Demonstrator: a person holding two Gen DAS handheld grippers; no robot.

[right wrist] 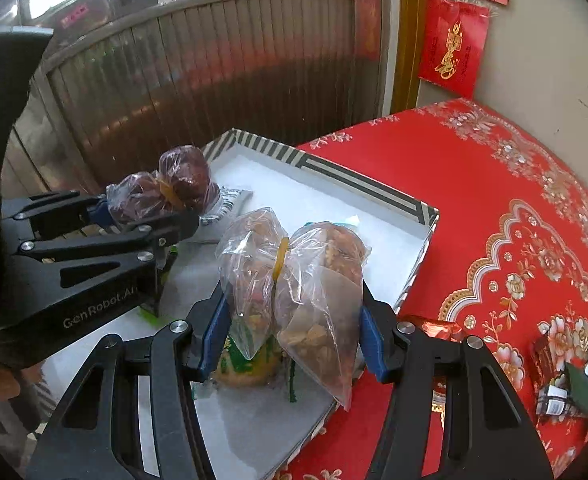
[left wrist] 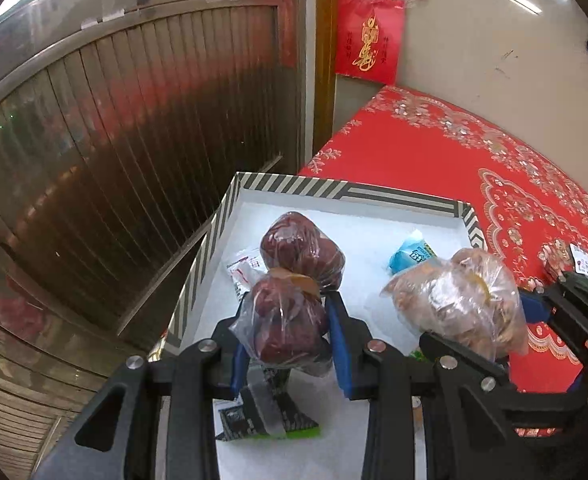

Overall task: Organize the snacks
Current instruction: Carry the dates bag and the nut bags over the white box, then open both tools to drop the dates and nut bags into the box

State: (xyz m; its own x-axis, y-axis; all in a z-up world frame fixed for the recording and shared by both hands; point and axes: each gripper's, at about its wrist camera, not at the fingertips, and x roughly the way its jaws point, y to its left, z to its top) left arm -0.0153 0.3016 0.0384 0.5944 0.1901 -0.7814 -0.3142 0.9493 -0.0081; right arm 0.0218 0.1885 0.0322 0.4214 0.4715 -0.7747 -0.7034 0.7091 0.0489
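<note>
Two clear bags are in our grip, one per gripper, both over the striped box [left wrist: 336, 191]. Our left gripper [left wrist: 290, 322] has its jaws clamped on the date bag [left wrist: 294, 280], a clear bag of dark red fruit cinched in the middle by a yellow rubber band; the blue pads press on its lower half and the upper half sticks out past the fingertips. From the right wrist we see that same bag at the left, above the near left side of the box. Our right gripper [right wrist: 292, 334] has its jaws clamped on the nut bag [right wrist: 294, 280], a larger clear bag of brown pieces, also banded in yellow at its waist, so that it bulges into two lobes between the blue pads.

The box has a white inside and a black-and-white striped rim, and it sits at the corner of the worktop, on a red cloth [right wrist: 494, 208] with gold and silver flower patterns. Inside the box we see a light blue packet [left wrist: 408, 254] near the far right, a white and red packet [left wrist: 240, 270] partly under the date bag, a dark packet with a green edge [left wrist: 266, 416] below our left jaws, and a green and yellow packet [right wrist: 246, 364] under the nut bag.

On the cloth, right of the box, lie a shiny red wrapper [right wrist: 434, 328] touching the box's side and a few dark small packets [right wrist: 566, 380] farther right.
</note>
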